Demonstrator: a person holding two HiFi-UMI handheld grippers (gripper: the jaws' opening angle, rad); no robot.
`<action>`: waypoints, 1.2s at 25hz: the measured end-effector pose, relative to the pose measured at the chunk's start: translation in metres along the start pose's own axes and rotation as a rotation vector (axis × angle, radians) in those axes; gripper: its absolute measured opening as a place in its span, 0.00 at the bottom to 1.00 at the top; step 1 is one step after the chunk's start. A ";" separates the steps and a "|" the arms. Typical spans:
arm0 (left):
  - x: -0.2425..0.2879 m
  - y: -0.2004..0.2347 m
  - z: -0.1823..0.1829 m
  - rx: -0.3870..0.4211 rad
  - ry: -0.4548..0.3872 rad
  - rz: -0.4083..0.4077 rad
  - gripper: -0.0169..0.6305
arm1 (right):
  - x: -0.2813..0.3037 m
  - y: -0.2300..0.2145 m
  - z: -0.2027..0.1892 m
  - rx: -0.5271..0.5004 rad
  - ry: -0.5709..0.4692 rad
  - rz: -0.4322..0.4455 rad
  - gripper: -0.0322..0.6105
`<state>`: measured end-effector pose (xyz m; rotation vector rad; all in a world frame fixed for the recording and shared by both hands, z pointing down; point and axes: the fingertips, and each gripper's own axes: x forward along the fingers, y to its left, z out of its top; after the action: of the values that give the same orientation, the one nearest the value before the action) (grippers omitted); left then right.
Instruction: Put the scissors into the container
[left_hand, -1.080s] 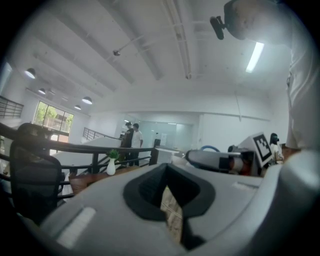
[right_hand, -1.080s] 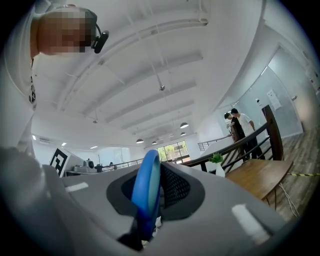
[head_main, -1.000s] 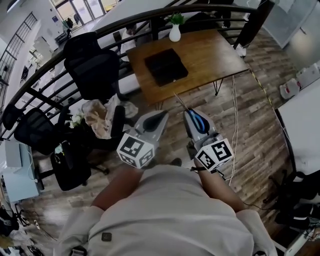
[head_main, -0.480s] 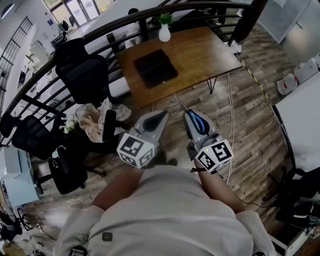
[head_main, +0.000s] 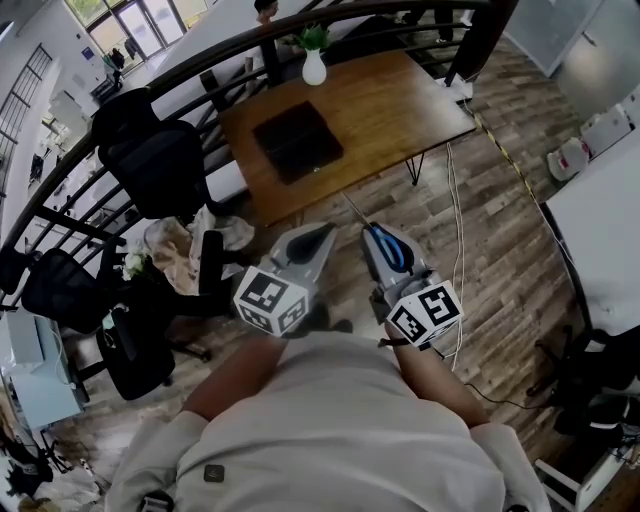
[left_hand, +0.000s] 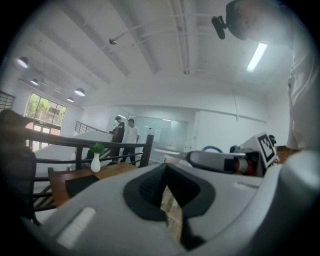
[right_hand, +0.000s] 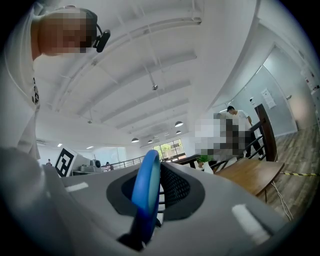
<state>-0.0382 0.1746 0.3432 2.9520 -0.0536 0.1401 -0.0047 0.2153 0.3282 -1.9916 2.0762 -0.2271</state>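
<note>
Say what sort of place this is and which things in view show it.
Probably an open-plan office, perhaps on a mezzanine. Black office chairs stand beside a wooden table bearing a white vase, a black railing runs past them, and a strip light hangs on the ceiling.

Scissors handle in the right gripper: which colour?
Blue scissors handle, best seen in the right gripper view.

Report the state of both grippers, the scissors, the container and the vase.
Left gripper: jaws together, nothing between them.
Right gripper: shut on the scissors.
Blue-handled metal scissors: held by the handle, blades closed, pointing towards the wooden table.
Flat black square container: lying on the table, scissors not yet in it.
White vase with green plant: upright at the table's far edge.
</note>
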 end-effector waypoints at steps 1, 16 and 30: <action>0.002 0.003 0.000 -0.001 0.001 -0.001 0.03 | 0.003 -0.003 0.000 0.002 0.000 -0.001 0.13; 0.047 0.099 0.017 -0.005 -0.013 -0.011 0.03 | 0.100 -0.046 0.001 -0.011 0.008 0.006 0.13; 0.083 0.235 0.076 0.043 -0.009 -0.068 0.03 | 0.250 -0.081 0.029 -0.004 -0.043 -0.045 0.13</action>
<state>0.0404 -0.0731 0.3199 2.9933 0.0486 0.1194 0.0739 -0.0357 0.3053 -2.0294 2.0085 -0.1865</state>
